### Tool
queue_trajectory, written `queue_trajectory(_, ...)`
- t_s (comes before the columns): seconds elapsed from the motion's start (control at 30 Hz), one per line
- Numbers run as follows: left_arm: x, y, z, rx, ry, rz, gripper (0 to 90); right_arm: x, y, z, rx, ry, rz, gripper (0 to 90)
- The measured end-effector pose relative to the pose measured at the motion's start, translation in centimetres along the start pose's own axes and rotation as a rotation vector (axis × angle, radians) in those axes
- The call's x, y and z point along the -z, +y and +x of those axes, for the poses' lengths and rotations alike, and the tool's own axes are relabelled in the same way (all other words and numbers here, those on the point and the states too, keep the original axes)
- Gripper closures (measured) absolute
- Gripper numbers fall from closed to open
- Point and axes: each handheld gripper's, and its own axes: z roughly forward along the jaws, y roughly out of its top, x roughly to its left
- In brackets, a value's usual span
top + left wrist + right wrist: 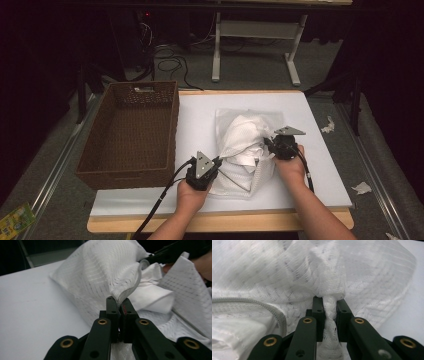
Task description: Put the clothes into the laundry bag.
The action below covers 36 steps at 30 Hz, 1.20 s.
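The thin mesh could slip or tear if the hands pull apart, since each claw pinches only a small fold: the left gripper [119, 305] is clamped on the zipper edge of the white mesh laundry bag [246, 150], the right gripper [329, 302] on bunched netting. The bag sits on the white table [200, 125], beside the wicker basket [131, 131], with white cloth inside

We see the mesh bag [245, 150] between our left gripper [216, 162] and right gripper [268, 145]; the basket [131, 172] sits left of the left gripper, seemingly empty.
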Motion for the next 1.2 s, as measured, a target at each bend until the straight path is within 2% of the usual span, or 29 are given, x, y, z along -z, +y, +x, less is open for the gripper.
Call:
queue_trajectory(0.07,0.4,-0.2,-0.2,0.002,-0.007,0.000,86.8,0.2,0.0,-0.5,-0.016,0.032,-0.009,72.9)
queue_trajectory(0.13,0.8,-0.4,-0.2,0.018,-0.007,-0.002,86.2,1.6,-0.4,-0.5,-0.020,0.048,-0.041,68.1)
queue_trajectory(0.3,1.8,-0.5,0.1,0.020,0.006,-0.005,84.2,6.2,-1.4,-0.1,-0.024,0.075,-0.132,61.1)
queue_trajectory(0.43,2.2,-0.7,0.5,0.024,0.010,-0.002,82.9,9.4,-2.7,0.7,-0.019,0.112,-0.170,56.7)
queue_trajectory(0.5,2.1,-0.8,0.6,0.034,0.011,0.000,81.6,9.8,-3.5,1.3,-0.007,0.126,-0.151,52.6)
queue_trajectory(0.57,2.0,-0.9,0.6,0.030,0.012,0.010,79.8,9.7,-4.7,2.0,0.001,0.145,-0.106,49.7)
queue_trajectory(0.63,1.9,-1.0,0.5,0.021,0.010,0.025,76.4,9.4,-5.3,2.7,0.016,0.145,-0.068,47.2)
queue_trajectory(0.73,1.7,-1.2,0.5,0.019,0.006,0.039,75.3,8.2,-5.4,3.5,0.056,0.121,-0.016,51.3)
queue_trajectory(0.77,1.6,-1.2,0.5,0.022,0.006,0.038,76.1,7.6,-5.6,3.6,0.076,0.106,0.013,57.6)
queue_trajectory(0.83,1.7,-1.2,0.6,0.022,0.004,0.041,78.7,7.0,-5.8,3.6,0.097,0.085,0.059,78.7)
queue_trajectory(0.9,1.7,-1.2,0.4,0.011,0.001,0.055,82.2,7.5,-5.8,3.1,0.107,0.066,0.064,88.1)
queue_trajectory(1.07,1.3,-1.6,-0.2,-0.021,-0.018,0.111,85.2,10.0,-6.4,0.6,0.058,0.046,0.024,89.0)
queue_trajectory(1.13,1.2,-1.6,-0.6,-0.033,-0.014,0.113,84.6,10.2,-6.9,0.2,0.048,0.056,0.040,87.9)
queue_trajectory(1.2,1.4,-1.5,-0.6,-0.021,-0.017,0.102,78.5,10.2,-7.0,0.2,0.040,0.077,0.038,80.0)
